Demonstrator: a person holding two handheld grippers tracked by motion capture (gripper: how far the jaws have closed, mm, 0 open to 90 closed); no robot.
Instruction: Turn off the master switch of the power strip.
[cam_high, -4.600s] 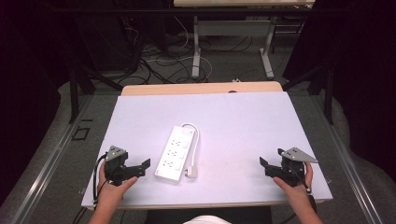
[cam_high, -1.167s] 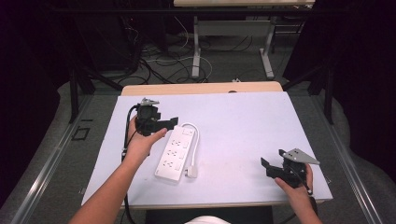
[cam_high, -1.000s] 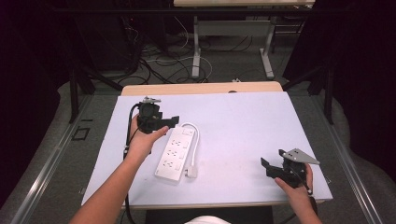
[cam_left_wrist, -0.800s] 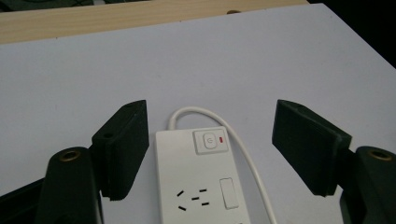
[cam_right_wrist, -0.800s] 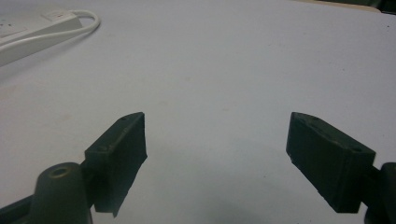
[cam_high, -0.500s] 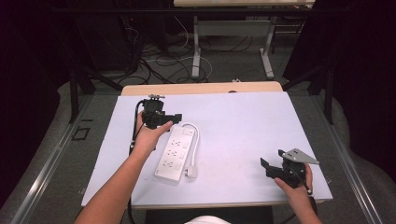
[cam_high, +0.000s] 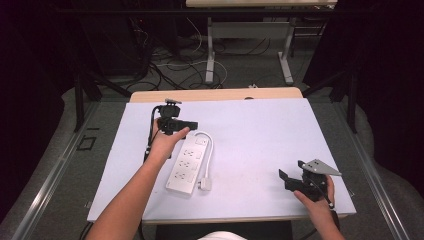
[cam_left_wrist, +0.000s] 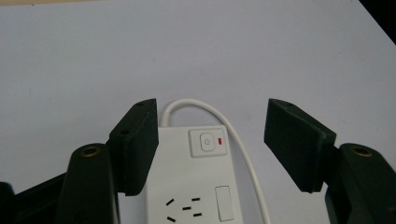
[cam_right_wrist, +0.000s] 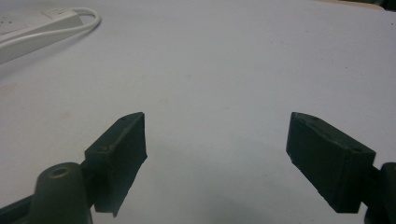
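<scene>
A white power strip (cam_high: 189, 162) lies left of centre on the white table (cam_high: 265, 135), its cord (cam_high: 210, 150) looping along its right side to a plug (cam_high: 204, 184). My left gripper (cam_high: 192, 124) hovers over the strip's far end. In the left gripper view the power strip (cam_left_wrist: 196, 191), with its switch (cam_left_wrist: 208, 142) and red light, lies between and below the jaws of the left gripper (cam_left_wrist: 211, 122). The jaws have just been closing, but the pads do not press on it. My right gripper (cam_high: 288, 180) rests open near the front right edge, with bare table between its jaws (cam_right_wrist: 217, 140).
A wooden strip (cam_high: 215, 94) runs along the table's far edge. Beyond it the floor holds loose cables (cam_high: 170, 60) and the legs of another table (cam_high: 210, 55). In the right gripper view the strip's cord (cam_right_wrist: 70, 21) lies at the far left.
My left gripper went from the front left of the table up to the strip's far end and, over the last second, edged right over it. The right gripper has stayed put.
</scene>
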